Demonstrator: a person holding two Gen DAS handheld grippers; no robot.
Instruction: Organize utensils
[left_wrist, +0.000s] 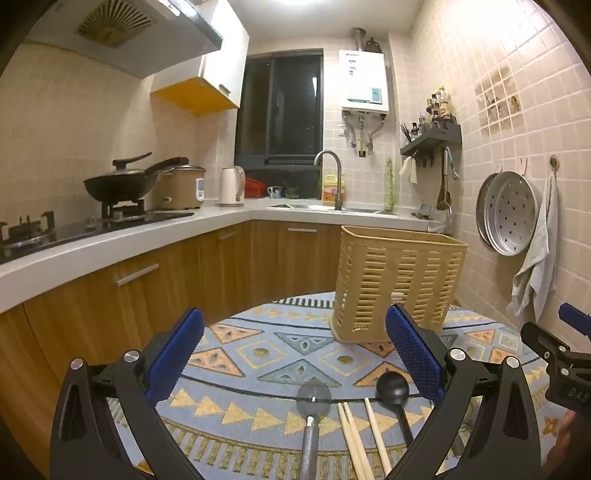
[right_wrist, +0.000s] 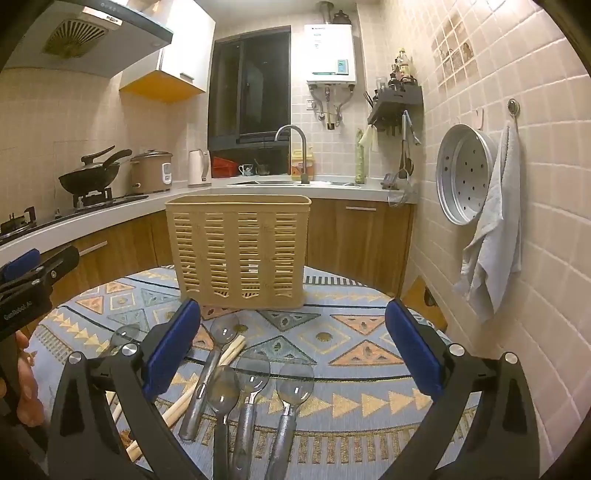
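Observation:
A beige slotted utensil basket (left_wrist: 397, 284) (right_wrist: 240, 251) stands upright on the round patterned table (left_wrist: 258, 347) (right_wrist: 354, 332). In the left wrist view my left gripper (left_wrist: 295, 354) is open above a metal spoon (left_wrist: 313, 398), a black ladle (left_wrist: 392, 387) and wooden chopsticks (left_wrist: 354, 439). In the right wrist view my right gripper (right_wrist: 293, 347) is open and empty over several metal spoons (right_wrist: 255, 380) and chopsticks (right_wrist: 231, 350) in front of the basket.
A white counter (left_wrist: 110, 243) with stove, wok (left_wrist: 118, 181), rice cooker and sink runs along the left and back. A steamer tray (right_wrist: 465, 173) and towel (right_wrist: 495, 229) hang on the right wall. The other gripper shows at each frame's edge (left_wrist: 561, 365) (right_wrist: 26, 288).

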